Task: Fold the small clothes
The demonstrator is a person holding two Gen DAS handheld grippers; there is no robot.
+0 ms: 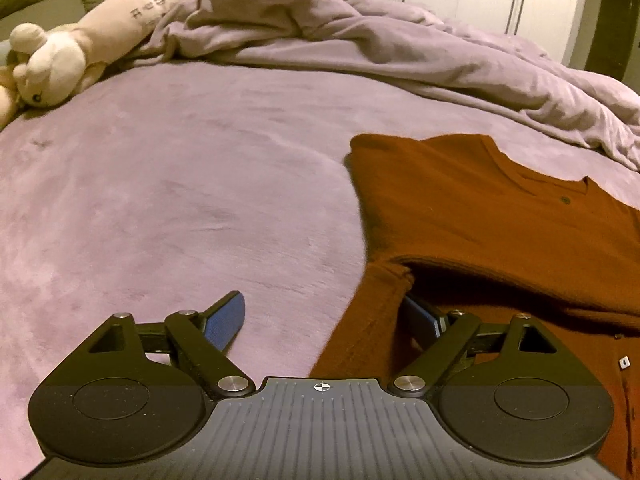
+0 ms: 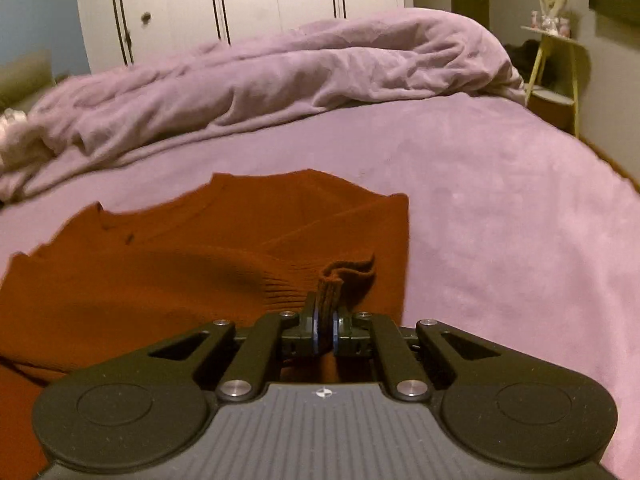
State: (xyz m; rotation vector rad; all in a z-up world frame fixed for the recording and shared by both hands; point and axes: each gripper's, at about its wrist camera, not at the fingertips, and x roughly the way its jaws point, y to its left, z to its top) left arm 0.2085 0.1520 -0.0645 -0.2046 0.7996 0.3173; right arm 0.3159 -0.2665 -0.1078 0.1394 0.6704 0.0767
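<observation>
Rust-brown ribbed knit cardigan (image 2: 192,264) lies on the near part of the lilac plush bedspread (image 2: 500,216); right gripper (image 2: 325,330) pinches its ribbed cuff tight; left gripper (image 1: 324,320) gapes, empty, astride the left sleeve; carry the cuff low and level, keeping edges aligned; crumpled lilac duvet (image 1: 360,48) lies beyond.

A plain rust-brown ribbed knit sweater (image 1: 460,216) lies on the lilac plush bedspread (image 1: 180,184); beyond the sweater, a cream plush toy (image 1: 80,40) with dark lettering.

Black claw (image 1: 322,320), blue pads (image 1: 226,320), silver screws
</observation>
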